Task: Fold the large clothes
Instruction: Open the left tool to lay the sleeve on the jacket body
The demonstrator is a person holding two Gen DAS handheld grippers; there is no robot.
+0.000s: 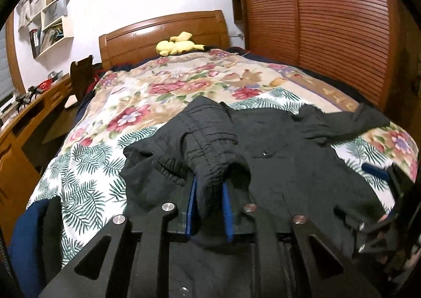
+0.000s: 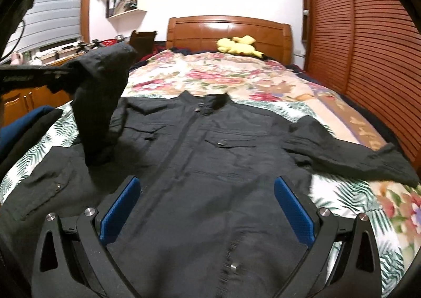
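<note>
A large black jacket point(image 2: 210, 155) lies front up on the flowered bedspread point(image 2: 236, 71), collar toward the headboard. My left gripper point(image 1: 209, 187) is shut on the cuff of the jacket's left sleeve point(image 1: 210, 145) and holds it lifted over the jacket body point(image 1: 302, 166). In the right wrist view that raised sleeve point(image 2: 102, 98) hangs from the left gripper at the left. My right gripper point(image 2: 206, 187) is open and empty, low over the jacket's lower front. The right sleeve point(image 2: 350, 153) lies spread out to the right.
A yellow plush toy point(image 2: 238, 46) lies by the wooden headboard point(image 2: 229, 29). A slatted wardrobe point(image 2: 368, 48) stands right of the bed. A wooden desk point(image 1: 23, 124) and chair point(image 1: 83, 74) stand left. Dark blue clothing point(image 1: 29, 240) is heaped at the bed's left corner.
</note>
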